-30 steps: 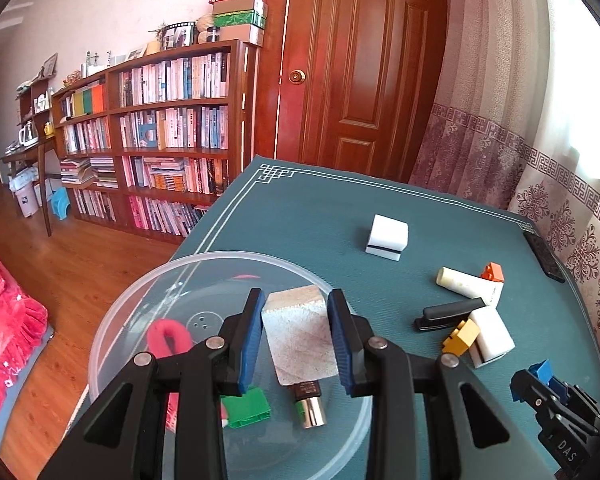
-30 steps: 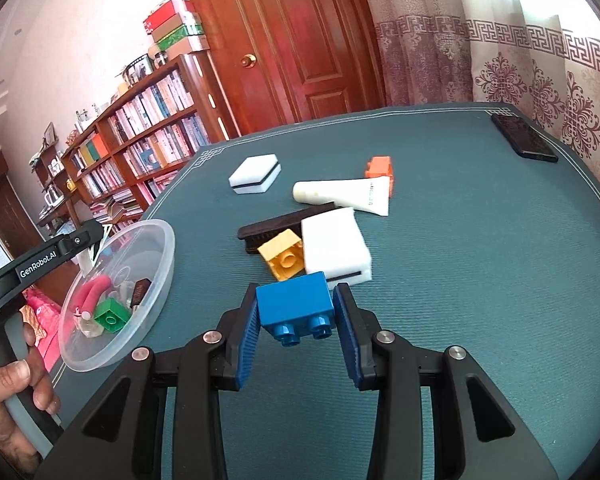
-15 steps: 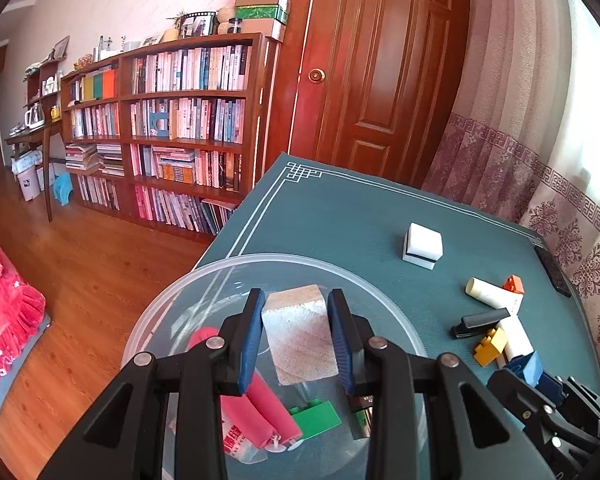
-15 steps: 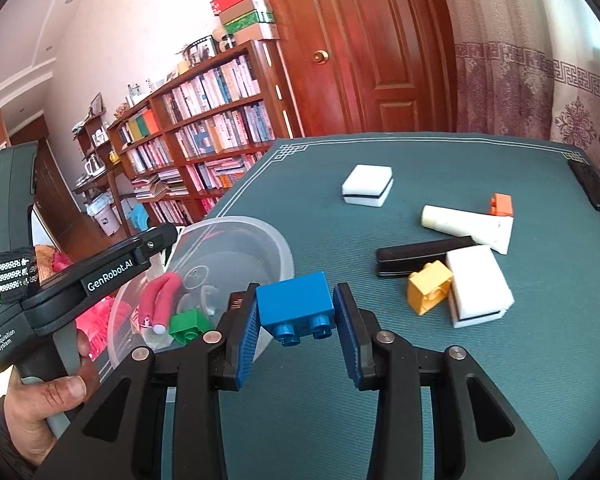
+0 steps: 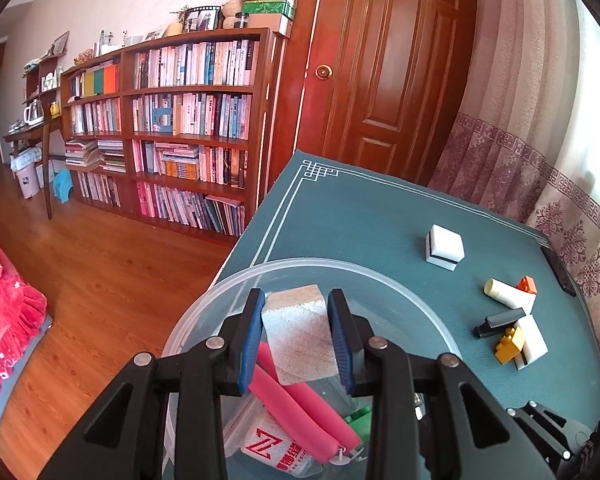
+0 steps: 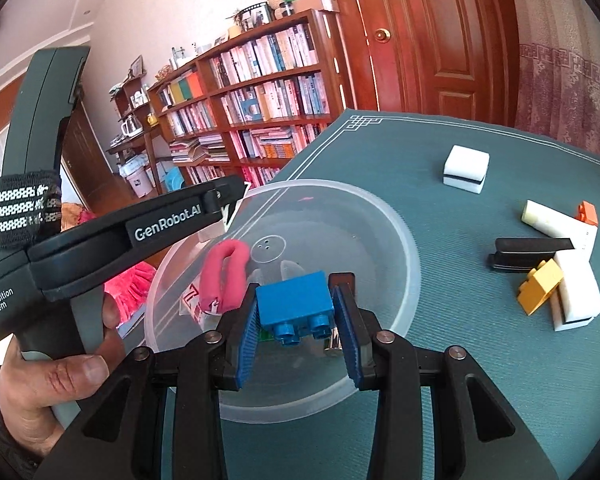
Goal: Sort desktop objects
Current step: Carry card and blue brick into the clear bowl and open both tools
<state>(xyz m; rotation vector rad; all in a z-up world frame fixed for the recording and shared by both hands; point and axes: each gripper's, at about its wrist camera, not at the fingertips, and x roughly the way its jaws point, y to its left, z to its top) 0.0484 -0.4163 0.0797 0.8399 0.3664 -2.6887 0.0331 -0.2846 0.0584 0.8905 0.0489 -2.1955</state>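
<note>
The right gripper (image 6: 298, 330) hangs above the clear plastic bowl (image 6: 400, 240) at the near left of the tabletop (image 6: 440, 400). Its fingers flank a blue brick (image 6: 294, 302), studs toward the camera, but with slivers of gap showing on both sides; the brick looks just let go or only loosely held, and I cannot tell which. It sits over the bowl's middle, likely so it drops in cleanly.

The left gripper (image 5: 296, 332) pinches a pale speckled block (image 5: 298, 336) between its fingers, held over the same bowl, probably waiting its turn. Under it lie a pink foam loop (image 5: 300, 408), a sachet with red print (image 5: 276, 448) and a green brick (image 5: 360, 420).

Still unsorted, well apart to the right: a white-and-black sponge (image 6: 466, 168) farther off, a white tube (image 6: 556, 226), an orange brick (image 6: 588, 212), a black stapler (image 6: 528, 254), a yellow brick (image 6: 540, 286) and a second white sponge (image 6: 578, 296).
</note>
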